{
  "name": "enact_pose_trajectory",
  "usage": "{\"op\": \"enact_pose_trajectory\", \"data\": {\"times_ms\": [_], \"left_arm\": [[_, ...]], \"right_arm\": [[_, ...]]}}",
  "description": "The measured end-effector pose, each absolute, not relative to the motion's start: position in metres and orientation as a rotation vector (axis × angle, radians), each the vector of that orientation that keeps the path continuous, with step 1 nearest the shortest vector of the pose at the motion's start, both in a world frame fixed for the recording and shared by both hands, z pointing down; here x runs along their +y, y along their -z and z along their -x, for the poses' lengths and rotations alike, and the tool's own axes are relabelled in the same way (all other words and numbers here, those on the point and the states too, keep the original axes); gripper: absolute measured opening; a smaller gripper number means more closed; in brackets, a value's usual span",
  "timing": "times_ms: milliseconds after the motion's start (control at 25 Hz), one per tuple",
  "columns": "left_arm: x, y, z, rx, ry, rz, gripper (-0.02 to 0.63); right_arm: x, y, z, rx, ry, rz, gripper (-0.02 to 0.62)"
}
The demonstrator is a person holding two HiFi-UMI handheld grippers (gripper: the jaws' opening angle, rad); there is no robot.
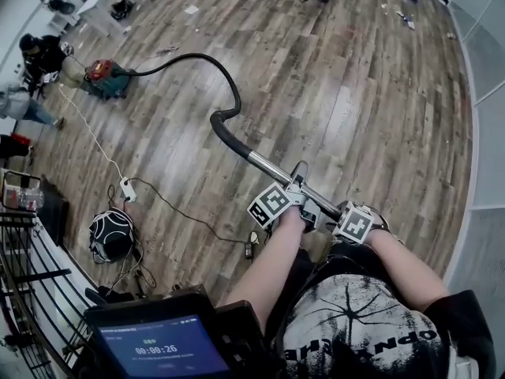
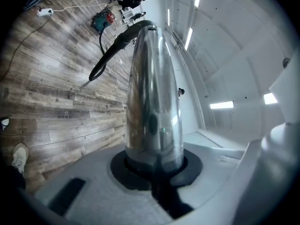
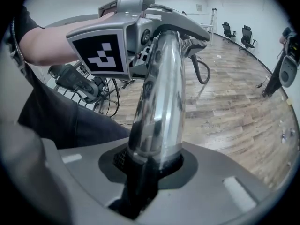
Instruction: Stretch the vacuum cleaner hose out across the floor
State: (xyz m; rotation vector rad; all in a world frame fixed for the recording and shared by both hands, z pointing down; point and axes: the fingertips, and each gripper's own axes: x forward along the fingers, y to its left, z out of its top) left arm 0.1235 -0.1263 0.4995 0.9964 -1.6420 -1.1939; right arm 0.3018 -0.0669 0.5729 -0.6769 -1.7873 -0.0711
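Black flexible vacuum hose [image 1: 229, 93], looped from red-and-teal canister [image 1: 106, 77] at ten o'clock, is held by its chrome metal wand [image 1: 272, 168], left gripper [image 1: 296, 186] and right gripper [image 1: 335, 212] both clamped around it; to be drawn steadily toward five o'clock.

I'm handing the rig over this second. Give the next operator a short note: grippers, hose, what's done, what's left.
Grippers: both shut on the chrome wand, the left gripper nearer the hose, the right gripper nearer the free end.
Things: the hose runs over the wood floor to the vacuum cleaner, with a sharp bend near the wand.
Done: wand gripped.
Left: probably pull until the bend straightens.
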Motion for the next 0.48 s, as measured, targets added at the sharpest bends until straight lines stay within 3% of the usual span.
{"op": "enact_pose_trajectory", "data": {"times_ms": [480], "left_arm": [[-0.176, -0.495, -0.255, -1.759, 1.239, -0.927, 0.041]], "right_arm": [[-0.128, -0.574, -0.437, -1.79, 0.094, 0.83, 0.11]]}}
